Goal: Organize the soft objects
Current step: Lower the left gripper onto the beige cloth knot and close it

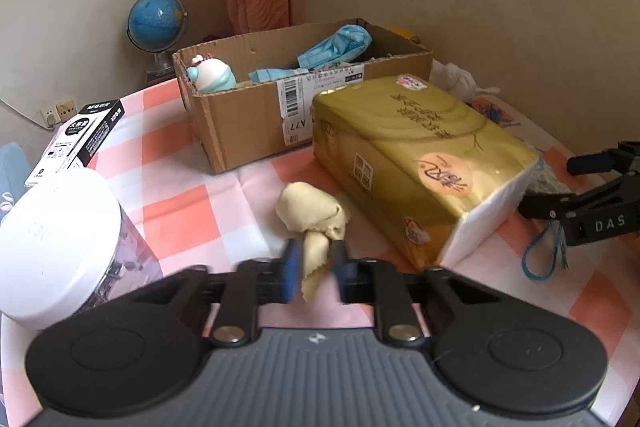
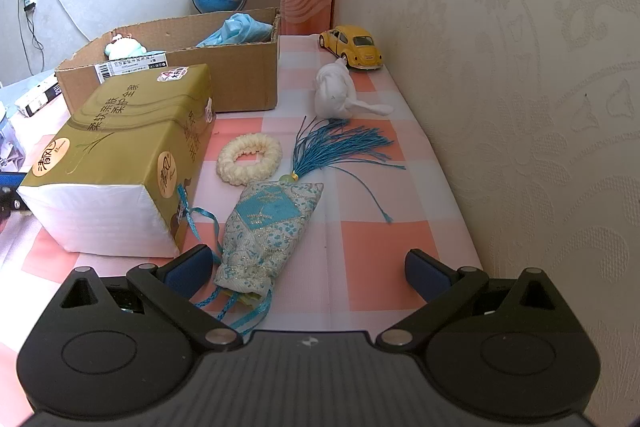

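— On the checked tabletop [image 2: 384,239], what's biggest?
— Cardboard box [image 1: 248,123], then the gold tissue pack [image 1: 416,155].
— The tools?
— Left tool [image 1: 316,271] pinches the beige cloth [image 1: 312,215]; right tool [image 2: 308,271] gapes wide around the blue sachet [image 2: 268,223].

Black hand-held gripper [image 2: 309,271], blue pads – perhaps rubber, silver screws

We see a checked pink tablecloth [image 2: 384,243]. On it: cardboard box [image 2: 240,79] at eleven o'clock, tissue pack [image 2: 120,155] at nine, sachet [image 2: 264,227] centre, toy car [image 2: 356,47] at one.
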Demonstrator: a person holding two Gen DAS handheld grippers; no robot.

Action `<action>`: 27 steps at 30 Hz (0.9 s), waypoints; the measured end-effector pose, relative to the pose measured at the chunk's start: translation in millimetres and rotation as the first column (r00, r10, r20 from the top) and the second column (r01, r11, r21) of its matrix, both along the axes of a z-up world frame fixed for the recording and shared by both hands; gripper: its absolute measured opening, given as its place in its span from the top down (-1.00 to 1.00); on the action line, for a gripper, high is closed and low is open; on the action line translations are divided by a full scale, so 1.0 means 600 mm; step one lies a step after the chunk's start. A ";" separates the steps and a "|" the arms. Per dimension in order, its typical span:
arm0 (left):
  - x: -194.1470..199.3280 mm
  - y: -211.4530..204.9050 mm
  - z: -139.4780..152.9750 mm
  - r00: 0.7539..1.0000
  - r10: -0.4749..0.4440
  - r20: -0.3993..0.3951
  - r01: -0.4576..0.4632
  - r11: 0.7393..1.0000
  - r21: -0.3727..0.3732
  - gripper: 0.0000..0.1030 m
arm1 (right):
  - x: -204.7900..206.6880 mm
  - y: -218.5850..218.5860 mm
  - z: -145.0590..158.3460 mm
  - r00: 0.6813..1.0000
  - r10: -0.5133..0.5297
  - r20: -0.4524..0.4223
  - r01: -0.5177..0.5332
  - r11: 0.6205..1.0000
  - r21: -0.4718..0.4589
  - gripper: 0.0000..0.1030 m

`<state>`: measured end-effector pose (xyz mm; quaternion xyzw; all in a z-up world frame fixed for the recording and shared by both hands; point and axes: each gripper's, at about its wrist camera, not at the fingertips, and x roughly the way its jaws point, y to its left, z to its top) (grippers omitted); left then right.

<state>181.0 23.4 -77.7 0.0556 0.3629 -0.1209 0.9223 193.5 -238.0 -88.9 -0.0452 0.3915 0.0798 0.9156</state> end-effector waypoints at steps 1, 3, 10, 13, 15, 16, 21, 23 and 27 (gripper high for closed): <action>-0.001 0.002 0.001 1.000 0.001 -0.001 -0.001 1.000 -0.005 0.88 | 0.000 0.000 0.000 1.000 0.000 0.001 0.000 1.000 0.000 -1.00; -0.004 0.007 0.003 1.000 0.007 -0.002 -0.007 1.000 0.001 0.88 | -0.001 0.000 0.000 1.000 0.000 0.000 0.000 1.000 0.000 -1.00; -0.011 0.017 0.021 1.000 0.019 0.016 -0.018 1.000 -0.006 0.28 | -0.001 0.000 0.000 1.000 0.000 0.002 0.000 1.000 0.000 -1.00; -0.002 0.010 0.025 0.999 0.021 0.036 -0.021 1.000 0.003 0.10 | -0.001 0.000 0.000 1.000 0.000 0.001 0.000 1.000 0.000 -1.00; 0.008 0.007 0.023 0.999 0.020 0.034 -0.020 1.000 -0.001 0.10 | -0.001 0.000 0.000 1.000 0.000 0.002 0.000 1.000 0.000 -1.00; 0.015 0.006 0.019 0.999 0.022 0.030 -0.022 1.000 -0.002 0.10 | -0.001 0.000 0.000 1.000 0.000 0.002 0.000 1.000 0.000 -1.00; 0.034 0.009 0.001 0.999 0.033 -0.003 -0.033 0.999 -0.015 0.10 | -0.001 0.000 0.000 1.000 0.001 0.001 -0.001 1.000 0.000 -1.00; 0.039 0.010 -0.003 0.999 0.033 -0.010 -0.033 0.999 -0.022 0.10 | -0.001 0.000 0.000 1.000 0.000 0.001 0.000 1.000 0.000 -1.00; 0.045 0.010 -0.007 0.999 0.041 -0.009 -0.041 0.999 -0.025 0.10 | -0.002 -0.001 0.000 1.000 0.003 0.005 -0.003 1.000 0.001 -1.00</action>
